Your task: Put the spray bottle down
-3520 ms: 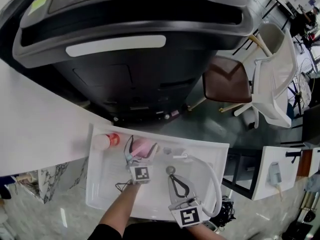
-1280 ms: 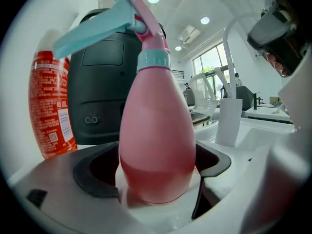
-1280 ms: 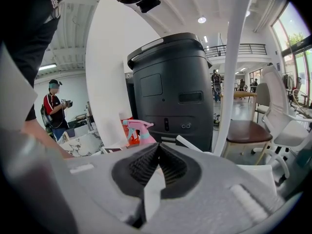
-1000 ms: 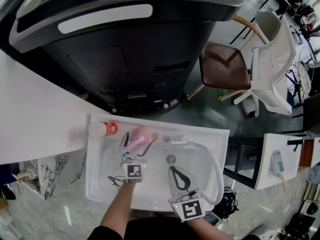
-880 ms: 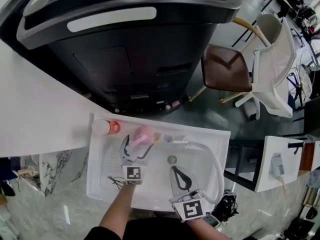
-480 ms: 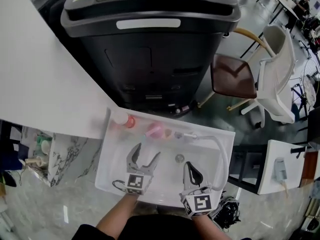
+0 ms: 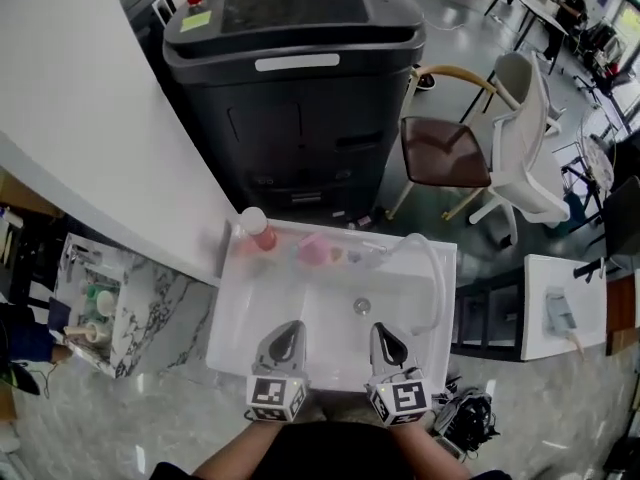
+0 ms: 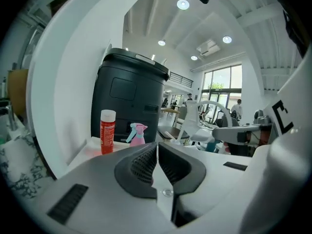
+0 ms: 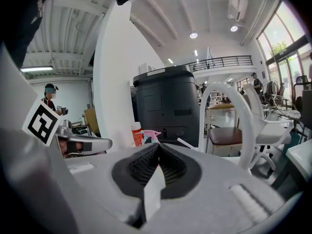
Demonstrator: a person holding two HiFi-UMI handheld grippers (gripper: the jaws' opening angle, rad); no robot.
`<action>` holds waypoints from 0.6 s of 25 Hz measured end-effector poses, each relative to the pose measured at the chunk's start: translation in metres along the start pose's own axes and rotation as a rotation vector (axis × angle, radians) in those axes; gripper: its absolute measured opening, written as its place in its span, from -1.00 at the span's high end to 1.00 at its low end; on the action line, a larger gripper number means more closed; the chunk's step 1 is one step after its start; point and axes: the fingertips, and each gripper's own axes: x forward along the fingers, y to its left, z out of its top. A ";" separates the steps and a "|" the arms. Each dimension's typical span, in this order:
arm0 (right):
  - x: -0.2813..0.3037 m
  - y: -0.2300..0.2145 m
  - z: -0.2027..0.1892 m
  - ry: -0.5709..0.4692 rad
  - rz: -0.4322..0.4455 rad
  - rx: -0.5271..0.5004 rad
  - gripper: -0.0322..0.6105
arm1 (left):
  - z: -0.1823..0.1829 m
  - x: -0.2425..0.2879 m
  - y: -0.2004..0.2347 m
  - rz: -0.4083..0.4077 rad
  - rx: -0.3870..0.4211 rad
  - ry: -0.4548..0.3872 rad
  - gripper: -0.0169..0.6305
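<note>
The pink spray bottle [image 7: 313, 251] stands upright on the back ledge of the white sink [image 7: 250, 313], to the right of a red bottle with a white cap [image 7: 258, 230]. Nothing holds it. My left gripper [image 7: 287, 340] is over the sink's near edge, well short of the bottle, shut and empty. Beside it my right gripper [image 7: 388, 343] is also shut with nothing in it. In the left gripper view the spray bottle [image 8: 137, 134] and red bottle [image 8: 107, 131] stand far beyond the shut jaws. The right gripper view shows the spray bottle [image 9: 152, 136] too.
A large black machine [image 7: 300, 68] stands behind the sink. A white curved faucet hose [image 7: 432, 268] arches over the sink's right side, with the drain [image 7: 362, 307] in the middle. A brown-seated chair [image 7: 450, 153] and a white chair [image 7: 535, 138] are to the right.
My left gripper let go of the spray bottle, drew back to the sink's near edge and shut its jaws. The right gripper also pulled back. The bottle stayed on the ledge.
</note>
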 end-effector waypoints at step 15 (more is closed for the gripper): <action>-0.091 0.036 0.010 -0.039 -0.099 -0.033 0.91 | 0.028 -0.086 -0.070 -0.102 0.093 -0.064 0.87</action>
